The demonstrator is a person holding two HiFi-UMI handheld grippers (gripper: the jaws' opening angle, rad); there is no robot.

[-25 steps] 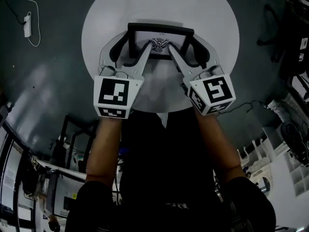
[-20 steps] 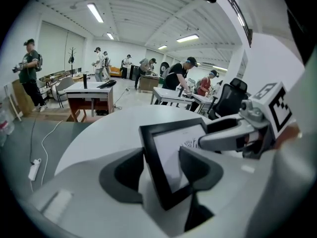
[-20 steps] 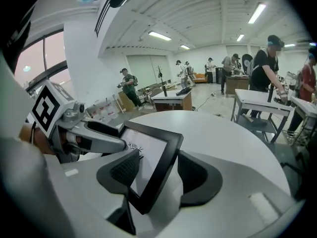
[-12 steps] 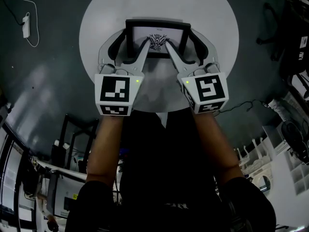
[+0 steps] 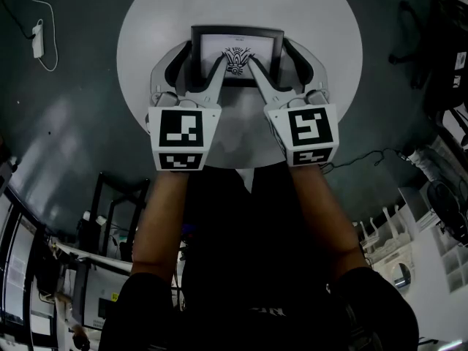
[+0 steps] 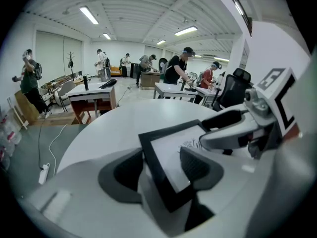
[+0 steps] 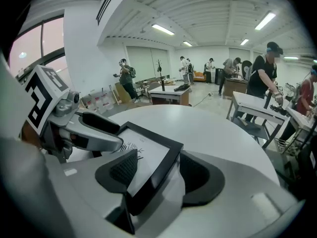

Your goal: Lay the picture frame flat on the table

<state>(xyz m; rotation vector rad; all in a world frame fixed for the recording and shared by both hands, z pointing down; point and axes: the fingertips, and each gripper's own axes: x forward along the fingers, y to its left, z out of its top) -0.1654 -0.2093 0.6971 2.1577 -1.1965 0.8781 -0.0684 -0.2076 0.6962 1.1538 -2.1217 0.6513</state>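
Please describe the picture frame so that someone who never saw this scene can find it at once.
Find the round white table. On it lies the picture frame, its side edges between the jaws of the left gripper and the right gripper, which have just been opening. It is the only black-bordered rectangle there, holding a white sheet with a small dark drawing.

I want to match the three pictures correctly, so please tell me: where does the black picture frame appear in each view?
Head view: the picture frame is in the upper middle of the picture.
Left gripper view: the frame is in the lower middle, with one corner towards the camera.
Right gripper view: the frame is in the lower middle, slightly to the left.
Shared landmark: the round white table under it.
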